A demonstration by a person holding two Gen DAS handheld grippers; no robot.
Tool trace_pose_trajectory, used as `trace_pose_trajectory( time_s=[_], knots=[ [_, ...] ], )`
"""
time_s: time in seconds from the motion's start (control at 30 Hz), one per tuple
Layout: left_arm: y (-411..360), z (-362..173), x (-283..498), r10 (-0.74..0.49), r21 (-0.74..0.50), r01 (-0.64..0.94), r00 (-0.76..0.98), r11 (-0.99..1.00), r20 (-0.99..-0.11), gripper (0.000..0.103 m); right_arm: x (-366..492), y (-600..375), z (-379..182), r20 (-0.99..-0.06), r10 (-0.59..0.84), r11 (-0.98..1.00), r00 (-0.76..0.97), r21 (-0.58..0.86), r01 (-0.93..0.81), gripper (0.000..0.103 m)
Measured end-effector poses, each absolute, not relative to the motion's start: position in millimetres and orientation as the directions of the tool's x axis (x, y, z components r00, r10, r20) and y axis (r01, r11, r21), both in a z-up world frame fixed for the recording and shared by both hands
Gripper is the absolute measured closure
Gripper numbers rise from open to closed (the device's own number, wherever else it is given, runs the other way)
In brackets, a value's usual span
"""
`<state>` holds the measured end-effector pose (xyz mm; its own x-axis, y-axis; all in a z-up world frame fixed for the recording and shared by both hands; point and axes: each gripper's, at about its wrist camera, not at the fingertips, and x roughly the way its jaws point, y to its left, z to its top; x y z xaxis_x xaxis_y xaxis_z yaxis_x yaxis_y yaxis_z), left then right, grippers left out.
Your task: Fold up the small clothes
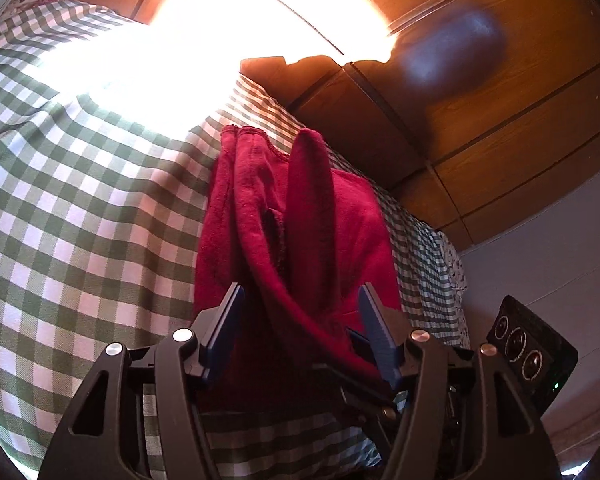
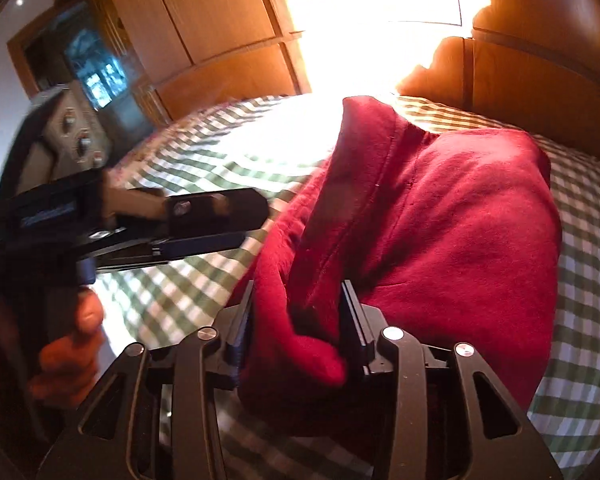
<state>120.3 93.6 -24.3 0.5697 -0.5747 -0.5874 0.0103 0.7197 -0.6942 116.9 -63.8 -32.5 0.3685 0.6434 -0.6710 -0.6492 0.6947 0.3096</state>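
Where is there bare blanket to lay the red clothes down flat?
Bare checked blanket lies left of the red garment, up to the sun glare. A thinner strip runs between its right side and the wooden wardrobe. It is crowded near the right tool.

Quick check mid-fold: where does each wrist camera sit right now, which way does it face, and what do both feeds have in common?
Left wrist: on the left gripper, facing along its open fingers over the red garment on the green checked cover toward wooden panels; a black device shows at right.
Right wrist: on the right gripper, clamped on a fold of the garment; the left gripper and the person's hand show, blurred.
Shared: garment, checked cover, wooden panels, sun glare.
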Motion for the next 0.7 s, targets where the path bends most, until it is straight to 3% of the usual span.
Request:
trace_pose_trajectory(
  time_s=[0.2,0.43,0.47,0.53,0.6,0.7],
  knots=[
    [83.5,-25.3,136.2,-0.591,-0.695,-0.005,0.522,0.719,-0.615,0.039,90.7,-117.8,-18.5,-0.601,0.727,0.64,0.333,0.416,-0.645,0.05],
    [54.2,-31.1,155.0,-0.564,-0.634,-0.006,0.449,0.773,-0.693,0.041,76.1,-196.3,-38.1,-0.634,0.639,0.76,0.436,0.431,-0.487,0.05],
    [52.5,-32.6,152.8,-0.553,-0.619,-0.005,0.444,0.785,-0.705,0.044,75.3,-205.8,-42.8,-0.641,0.625,0.774,0.446,0.434,-0.46,0.05],
    [43.0,-33.0,154.1,-0.515,-0.573,0.001,0.441,0.819,-0.735,0.062,77.0,-213.8,-49.0,-0.65,0.606,0.791,0.459,0.434,-0.431,0.05],
    [31.6,-31.3,157.4,-0.444,-0.496,0.006,0.454,0.868,-0.773,0.086,76.8,-214.1,-52.7,-0.655,0.595,0.801,0.466,0.434,-0.413,0.05],
    [30.7,-15.3,153.6,-0.41,-0.459,0.031,0.508,0.888,-0.758,0.089,78.4,-207.3,-51.4,-0.644,0.598,0.799,0.476,0.434,-0.417,0.058]
  ],
)
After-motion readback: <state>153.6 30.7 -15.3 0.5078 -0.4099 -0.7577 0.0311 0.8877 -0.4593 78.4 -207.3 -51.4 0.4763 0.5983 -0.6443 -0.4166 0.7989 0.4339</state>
